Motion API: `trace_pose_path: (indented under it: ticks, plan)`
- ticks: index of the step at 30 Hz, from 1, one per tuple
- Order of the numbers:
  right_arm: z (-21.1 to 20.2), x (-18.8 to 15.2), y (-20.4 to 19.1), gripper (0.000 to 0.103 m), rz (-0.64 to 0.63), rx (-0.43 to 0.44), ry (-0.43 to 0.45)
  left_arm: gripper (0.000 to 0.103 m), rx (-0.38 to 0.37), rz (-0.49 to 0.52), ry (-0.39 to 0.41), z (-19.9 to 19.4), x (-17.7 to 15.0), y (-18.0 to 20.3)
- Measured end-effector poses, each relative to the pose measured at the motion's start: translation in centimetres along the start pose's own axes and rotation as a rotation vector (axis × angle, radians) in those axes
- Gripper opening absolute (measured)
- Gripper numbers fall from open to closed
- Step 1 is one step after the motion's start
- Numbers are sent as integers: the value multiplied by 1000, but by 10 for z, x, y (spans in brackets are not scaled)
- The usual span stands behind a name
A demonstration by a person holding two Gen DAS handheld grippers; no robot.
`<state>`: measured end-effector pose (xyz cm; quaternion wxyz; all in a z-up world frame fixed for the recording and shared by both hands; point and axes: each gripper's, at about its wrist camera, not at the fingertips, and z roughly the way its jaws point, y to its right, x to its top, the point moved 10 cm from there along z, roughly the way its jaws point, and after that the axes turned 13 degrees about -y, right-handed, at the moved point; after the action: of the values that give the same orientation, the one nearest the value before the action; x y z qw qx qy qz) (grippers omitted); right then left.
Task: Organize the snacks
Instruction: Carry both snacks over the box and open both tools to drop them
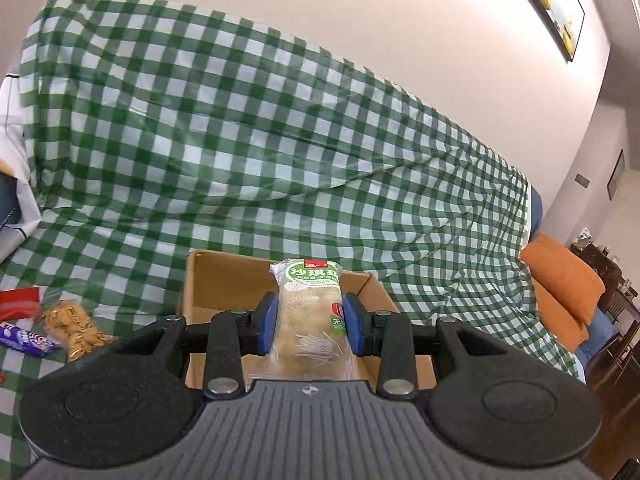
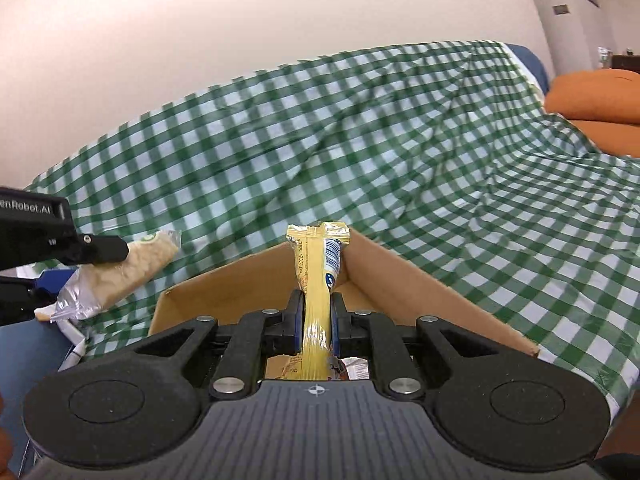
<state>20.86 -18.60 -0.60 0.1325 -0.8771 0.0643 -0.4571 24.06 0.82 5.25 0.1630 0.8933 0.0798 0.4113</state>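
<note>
My left gripper (image 1: 309, 322) is shut on a clear-wrapped pastry pack with a green label (image 1: 310, 312), held above the open cardboard box (image 1: 224, 276) on the green checked cloth. The same pack (image 2: 132, 272) shows at the left of the right wrist view, sticking out of the left gripper's black fingers (image 2: 104, 250). My right gripper (image 2: 317, 322) is shut on a thin yellow snack packet (image 2: 318, 272), which stands upright over the cardboard box (image 2: 384, 280). A few wrappers lie on the box floor (image 2: 352, 370) under the yellow packet.
Loose snacks lie left of the box: a bag of brown biscuits (image 1: 72, 330), a purple packet (image 1: 24, 338) and a red packet (image 1: 18, 302). The checked cloth (image 1: 240, 140) drapes a sofa back. An orange cushion (image 1: 560, 284) sits to the right.
</note>
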Motion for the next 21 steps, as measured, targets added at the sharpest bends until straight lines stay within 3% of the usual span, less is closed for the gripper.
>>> trace_pose_path:
  ticks: [21]
  plan:
    - [-2,2,7,13,13,-23,16,39,8,15,-26,11,4,12]
